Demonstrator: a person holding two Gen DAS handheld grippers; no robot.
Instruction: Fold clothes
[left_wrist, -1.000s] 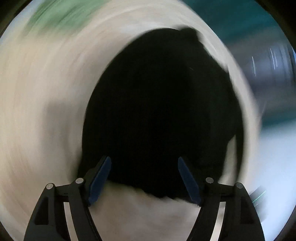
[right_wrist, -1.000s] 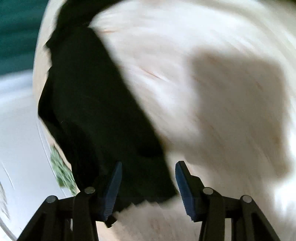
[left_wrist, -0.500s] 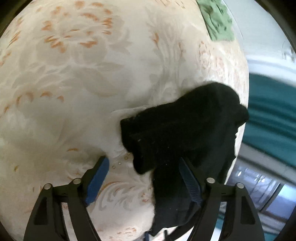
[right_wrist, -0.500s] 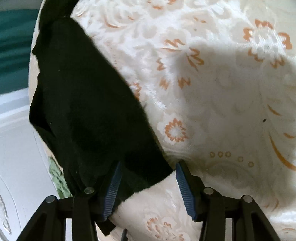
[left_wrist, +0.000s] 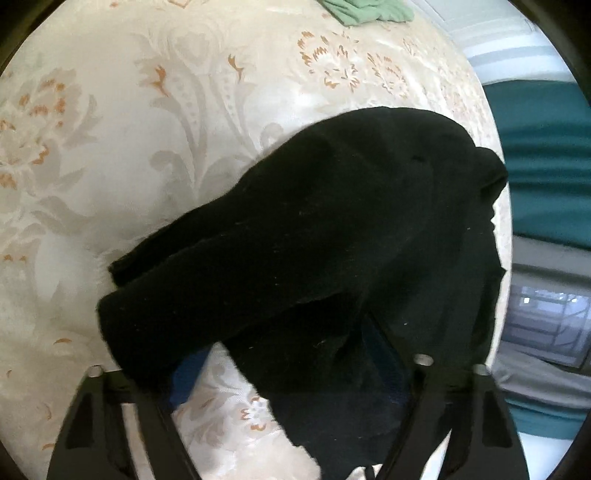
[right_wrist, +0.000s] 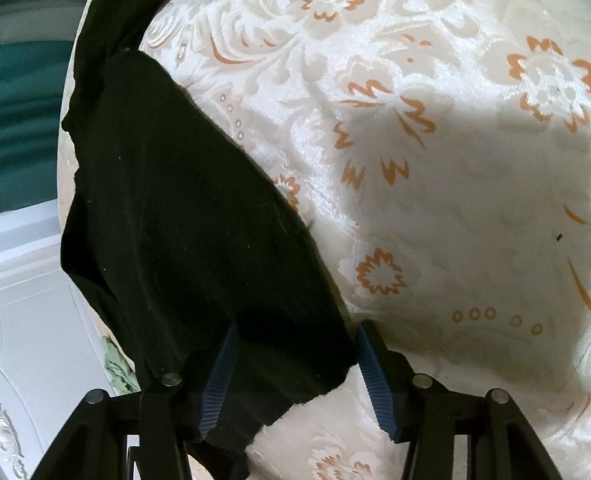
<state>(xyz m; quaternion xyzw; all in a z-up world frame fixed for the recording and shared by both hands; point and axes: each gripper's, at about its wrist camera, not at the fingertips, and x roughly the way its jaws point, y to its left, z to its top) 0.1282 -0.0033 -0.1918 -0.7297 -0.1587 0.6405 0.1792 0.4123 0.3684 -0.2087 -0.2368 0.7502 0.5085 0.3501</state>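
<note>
Black cloth (left_wrist: 332, 229) lies bunched in thick overlapping layers on the cream flowered cover (left_wrist: 155, 122) of what looks like a bed, close to its far edge, with a green garment (left_wrist: 364, 9) well apart at the top. The left tool (left_wrist: 284, 354) has a hanging fold of the cloth draped between and over its blue pads, and its jaws are closing; whether the pads press the fabric yet I cannot tell. The right tool (right_wrist: 295, 373) stands partly open, astride the near corner of the cloth, its pads apart from the fabric. To do this step well, each tool should pinch one clean corner through all layers, close fully before lifting, then both should rise together and keep the edge taut, so the fold lands square.
</note>
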